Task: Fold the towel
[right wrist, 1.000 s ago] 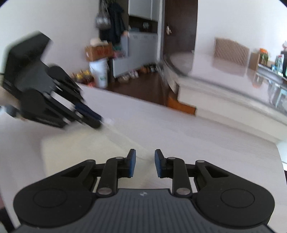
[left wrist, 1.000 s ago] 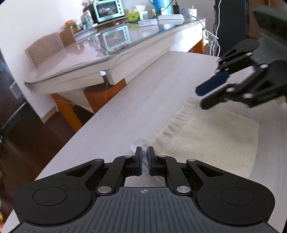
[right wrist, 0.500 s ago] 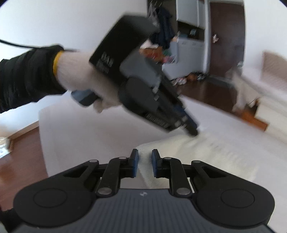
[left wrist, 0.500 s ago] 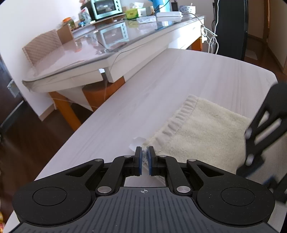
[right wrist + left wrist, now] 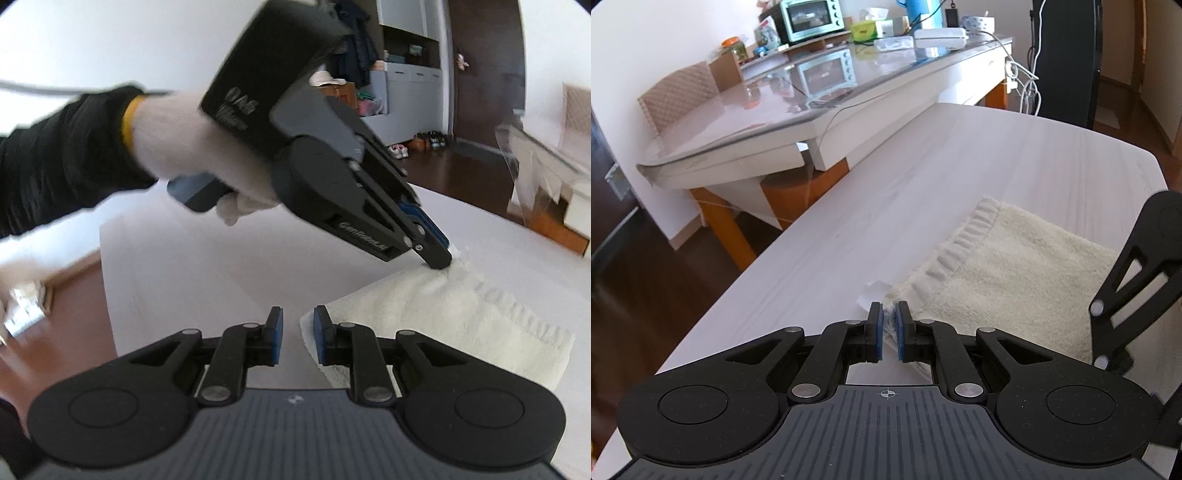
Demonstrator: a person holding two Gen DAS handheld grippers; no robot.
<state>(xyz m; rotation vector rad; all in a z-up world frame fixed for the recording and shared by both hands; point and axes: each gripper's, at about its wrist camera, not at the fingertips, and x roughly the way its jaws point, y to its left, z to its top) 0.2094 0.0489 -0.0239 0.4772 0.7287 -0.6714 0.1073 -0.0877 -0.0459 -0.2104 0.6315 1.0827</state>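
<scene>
Towel (image 5: pixel 1015 273) lies flat on pale table (image 5: pixel 886 192). Left gripper (image 5: pixel 889 325) pinches its near corner, pads clamped on cloth. Right gripper (image 5: pixel 297 332) fingers stand apart, nothing between, beside another corner.

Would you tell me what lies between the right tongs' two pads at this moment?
Only bare table; the towel corner sits just beside the right-hand pad of the right tongs, as the right wrist view shows.
</scene>
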